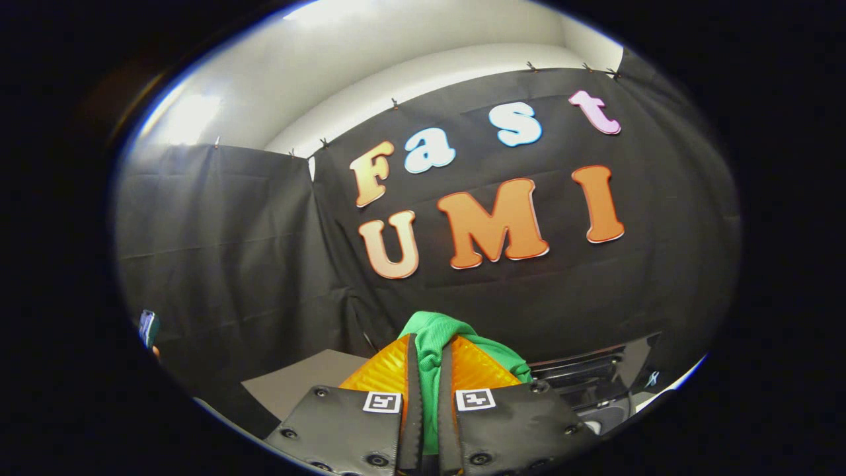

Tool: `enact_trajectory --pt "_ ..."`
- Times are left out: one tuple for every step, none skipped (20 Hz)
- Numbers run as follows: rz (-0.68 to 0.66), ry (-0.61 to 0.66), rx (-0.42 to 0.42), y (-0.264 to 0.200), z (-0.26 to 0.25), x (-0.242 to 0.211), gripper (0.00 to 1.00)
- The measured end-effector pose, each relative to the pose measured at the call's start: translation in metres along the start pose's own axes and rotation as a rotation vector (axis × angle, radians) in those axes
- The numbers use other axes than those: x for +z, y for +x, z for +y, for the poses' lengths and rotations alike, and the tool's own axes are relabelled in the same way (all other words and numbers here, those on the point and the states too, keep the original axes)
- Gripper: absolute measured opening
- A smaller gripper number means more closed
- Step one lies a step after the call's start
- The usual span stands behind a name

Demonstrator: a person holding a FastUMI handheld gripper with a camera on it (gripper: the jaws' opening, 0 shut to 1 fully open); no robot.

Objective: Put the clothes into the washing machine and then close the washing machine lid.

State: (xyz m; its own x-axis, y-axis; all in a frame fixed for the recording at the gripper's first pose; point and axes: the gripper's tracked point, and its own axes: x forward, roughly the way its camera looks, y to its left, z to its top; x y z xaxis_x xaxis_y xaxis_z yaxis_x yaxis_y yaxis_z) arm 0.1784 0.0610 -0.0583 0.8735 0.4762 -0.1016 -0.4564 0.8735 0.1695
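holding a bunched green garment [433, 344] pinched between its two fingers, the gripper [428, 396] is being carried high and tilted upward, so that it is looking mostly at the black cloth wall [231, 264] of the booth. taking the gripper as the landmark and going left to right: well off to its left, a small teal object [147, 327] is showing low against the wall, too small to identify; just to the gripper's left and below, a flat grey surface [297, 383] is lying; at the gripper itself the fingers are standing nearly closed, both pressing on the green cloth, which is bulging up past the fingertips and spilling a little toward the right; to the gripper's right and lower down, a dark glossy appliance [588, 383] is sitting, which i am judging to be the washing machine, though whether its lid is up or down is something i cannot tell from here. as for progress, the clothes are lifted but are not yet in the machine, so the dropping in and the closing of the lid are both still to be done. the pose is suggesting a carry: the tool is pointing forward and up, with the machine lying off to its right.
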Motion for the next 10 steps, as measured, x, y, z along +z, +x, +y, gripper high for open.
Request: enact_trajectory --pt "0.01 -0.007 -0.019 -0.002 -0.019 -0.004 0.17" --pt "0.026 -0.014 -0.035 -0.003 -0.036 -0.011 0.17" --pt "0.049 -0.022 -0.047 -0.005 -0.052 -0.02 0.17" --pt "0.074 -0.031 -0.057 -0.003 -0.065 -0.03 0.17" --pt "0.103 -0.043 -0.064 -0.003 -0.078 -0.043 0.17" --pt "0.133 -0.055 -0.071 -0.004 -0.092 -0.057 0.17" --pt "0.16 -0.063 -0.081 -0.002 -0.104 -0.07 0.17" --pt "0.187 -0.067 -0.089 0.001 -0.116 -0.085 0.17" --pt "0.211 -0.064 -0.095 0.004 -0.126 -0.099 0.17" --pt "0.238 -0.055 -0.101 0.008 -0.135 -0.113 0.17"
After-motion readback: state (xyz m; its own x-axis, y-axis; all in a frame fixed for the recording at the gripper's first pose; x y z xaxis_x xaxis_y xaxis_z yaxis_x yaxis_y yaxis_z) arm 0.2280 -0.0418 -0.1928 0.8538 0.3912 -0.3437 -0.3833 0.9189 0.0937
